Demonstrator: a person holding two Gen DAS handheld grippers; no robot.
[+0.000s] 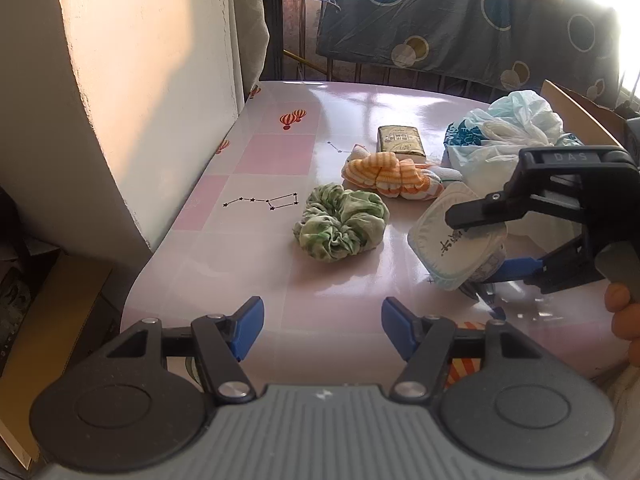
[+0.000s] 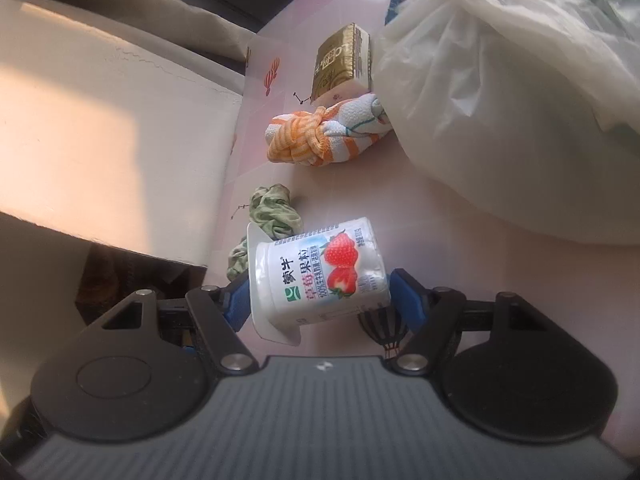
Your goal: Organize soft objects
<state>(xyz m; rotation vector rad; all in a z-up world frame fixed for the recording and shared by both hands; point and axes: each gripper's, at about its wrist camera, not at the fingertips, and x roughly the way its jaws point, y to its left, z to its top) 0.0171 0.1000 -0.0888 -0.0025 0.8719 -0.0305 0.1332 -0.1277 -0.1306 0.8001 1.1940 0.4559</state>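
We see the yogurt cup [image 2: 320,276], white with strawberries printed on its side, lying on its side between the blue pads of the right tool [image 2: 316,300]. In the right wrist view its lidded rim sits against the left pad and its base reaches the right pad; in the left wrist view the upper finger lies over the foil lid and the lower one comes in under the cup, so we take it as gripped, tilted, low over the desk [image 1: 280,128] at its right side.

Just beyond the cup we find a green scrunchie [image 1: 341,227] lying flat on the desk, apart from the cup. Behind it is a knotted orange-and-white striped cloth [image 1: 390,176], and right behind that cloth a small gold-wrapped packet [image 1: 400,141]. To the right of these a heap of white and pale blue plastic bags [image 1: 508,128] spreads over the desk, touching the cloth's right end.

Our left tool [image 1: 322,330] hovers over the near edge of the desk with its pads well apart and nothing between them. A few fingers [image 1: 624,316] of the person's hand show at the right edge, on the right tool's handle. The desk top is glossy pink-and-white check with balloon and constellation prints, and a pale wall [image 1: 140,80] stands along its left side.
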